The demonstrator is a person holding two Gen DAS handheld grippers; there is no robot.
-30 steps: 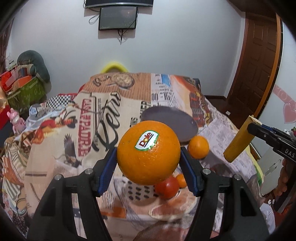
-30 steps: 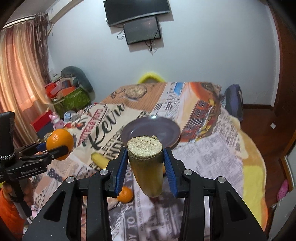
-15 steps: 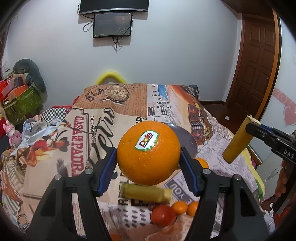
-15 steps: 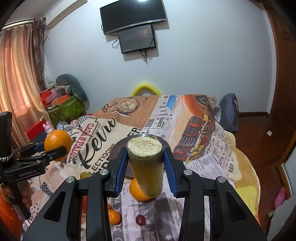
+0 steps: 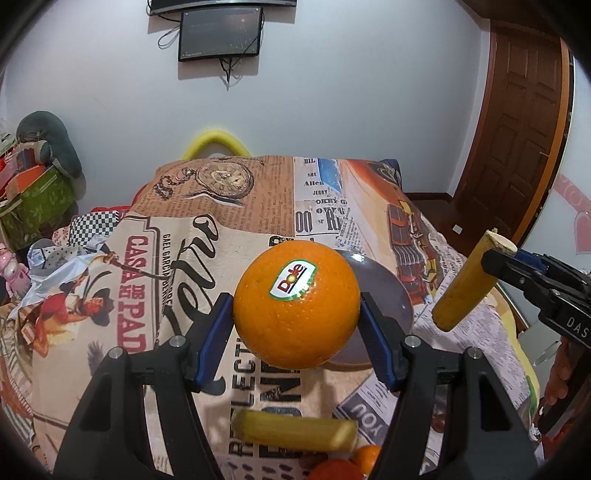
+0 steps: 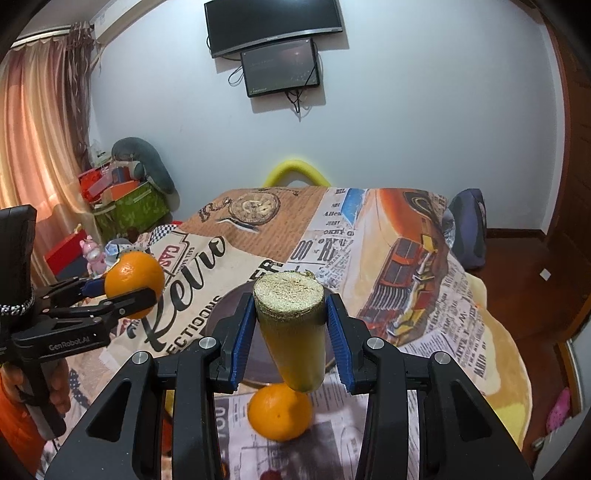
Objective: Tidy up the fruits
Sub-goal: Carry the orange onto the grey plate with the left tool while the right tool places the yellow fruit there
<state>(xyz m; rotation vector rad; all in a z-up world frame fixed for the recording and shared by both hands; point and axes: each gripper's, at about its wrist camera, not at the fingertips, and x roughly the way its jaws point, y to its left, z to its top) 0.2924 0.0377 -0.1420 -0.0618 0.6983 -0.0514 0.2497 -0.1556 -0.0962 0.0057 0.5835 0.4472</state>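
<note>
A bed (image 5: 229, 229) fills most of the room, covered edge to edge with a printed newspaper-style blanket (image 6: 406, 266). Behind it on the wall hangs a dark television (image 6: 273, 26) with a smaller screen (image 6: 282, 68) below it. A brown wooden door (image 5: 517, 129) stands past the bed's right edge, and a green box (image 6: 129, 210) piled with clutter sits off the left edge beside a pink curtain (image 6: 33, 129).

Near the middle of the bed lies a dark round plate (image 5: 384, 295). The left gripper (image 5: 297, 321) is raised above the bed, its blue-padded jaws closed around a big orange (image 5: 295, 306) with a Dole sticker (image 5: 291, 282), held in front of the plate. The right gripper (image 6: 290, 336) is clamped the same way on a thick yellow-green sugarcane piece (image 6: 291, 332), cut end up, above the plate's near rim.

On the blanket toward the near edge, a second cane piece (image 5: 295, 430) lies flat. A loose orange (image 6: 279, 411) rests just in front of the plate, and by the near edge sit a red tomato (image 5: 336, 470) and a small orange fruit (image 5: 367, 456).
</note>
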